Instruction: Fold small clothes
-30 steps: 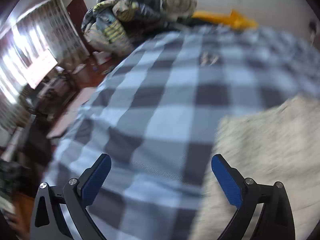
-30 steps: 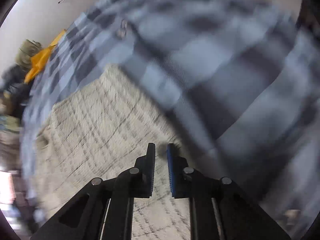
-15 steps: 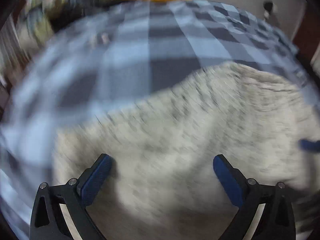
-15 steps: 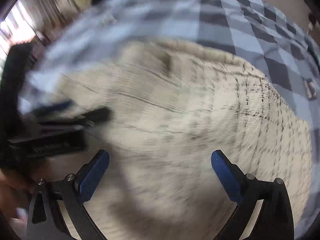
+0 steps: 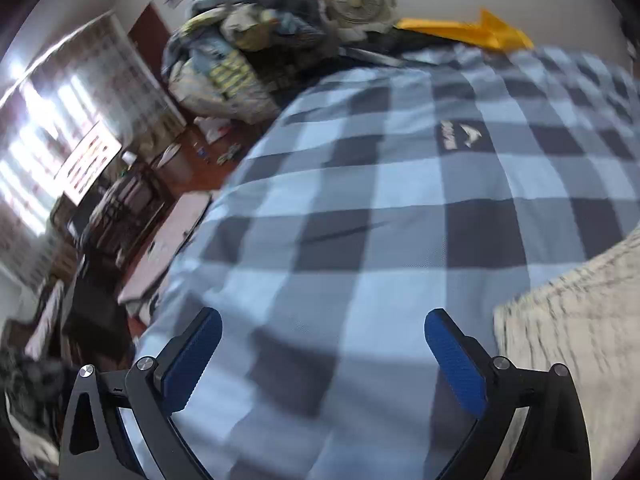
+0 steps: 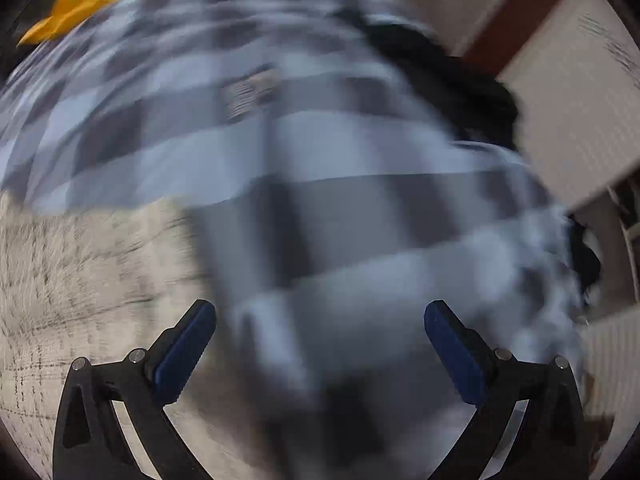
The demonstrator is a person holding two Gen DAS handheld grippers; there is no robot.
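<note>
A cream garment with thin dark check lines (image 5: 576, 312) lies flat on the blue-and-grey checked bedspread (image 5: 360, 184). In the left wrist view it sits at the right edge, to the right of my left gripper (image 5: 322, 344), which is open and empty over bare bedspread. In the right wrist view the garment (image 6: 84, 280) fills the lower left, blurred by motion. My right gripper (image 6: 320, 336) is open and empty, its left finger over the garment's right edge and its right finger over the bedspread (image 6: 360, 216).
A heap of bedding and clothes (image 5: 248, 52) and an orange cloth (image 5: 472, 32) lie at the far end of the bed. The bed's left edge drops to a cluttered floor with furniture (image 5: 132, 216). A dark cloth (image 6: 452, 76) and white cabinets (image 6: 576, 120) stand beyond the right side.
The right gripper has opened and let go of the garment. Both grippers have swung outward from over the garment, the left toward the bed's left side, the right toward its right side.
</note>
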